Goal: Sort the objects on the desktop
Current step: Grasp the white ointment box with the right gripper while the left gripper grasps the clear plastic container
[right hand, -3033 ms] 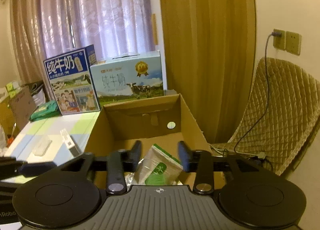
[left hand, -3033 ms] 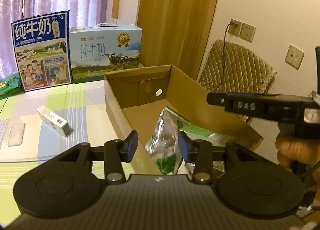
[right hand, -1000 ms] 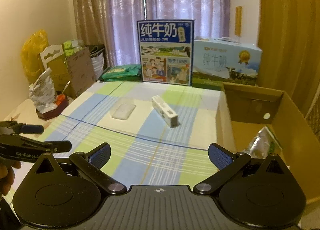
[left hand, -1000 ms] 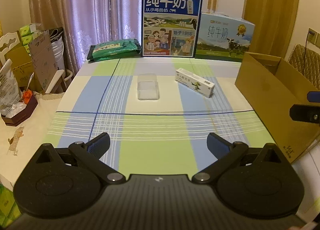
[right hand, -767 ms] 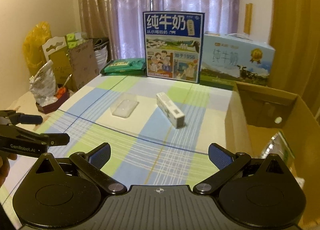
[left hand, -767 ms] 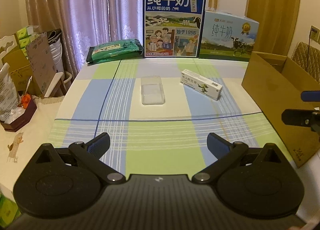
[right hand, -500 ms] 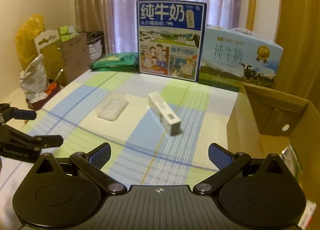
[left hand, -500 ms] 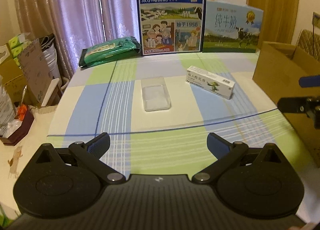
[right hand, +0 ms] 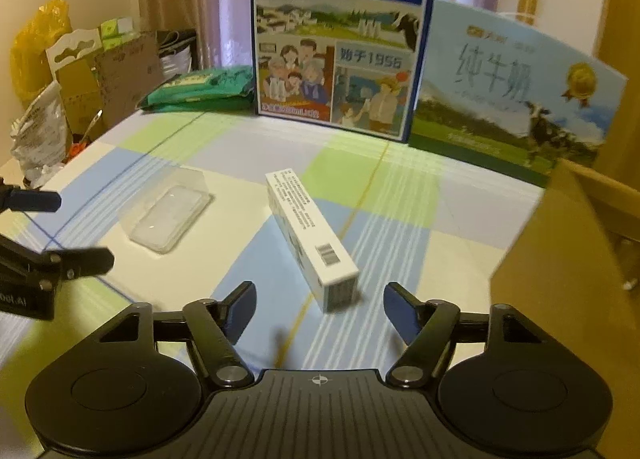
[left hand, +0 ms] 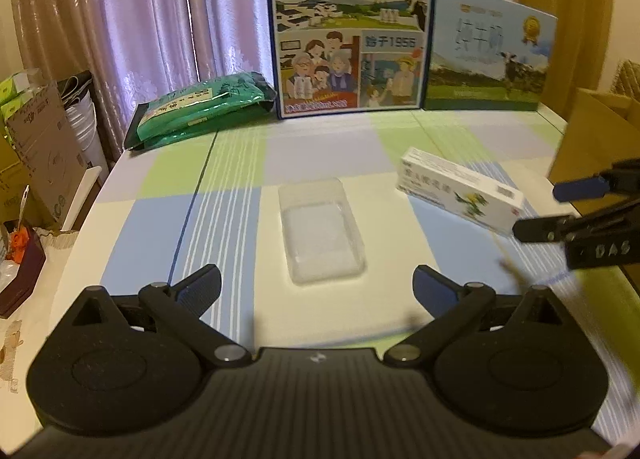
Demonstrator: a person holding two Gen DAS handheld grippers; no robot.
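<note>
A clear plastic case lies flat on the checked tablecloth, just ahead of my open left gripper. A long white carton with a barcode lies end-on right in front of my open right gripper, its near end almost between the fingers. In the left wrist view the same white carton lies to the right, with the right gripper beside it. The clear case and the left gripper show at the left of the right wrist view. Neither gripper holds anything.
A brown cardboard box stands at the table's right edge. Two tall milk cartons and a green packet line the far edge. Bags and boxes crowd the floor beyond the left side.
Both grippers swung away from the cardboard box, opened, and moved forward and down over the table. The case and the white carton now sit much closer to the fingers.
</note>
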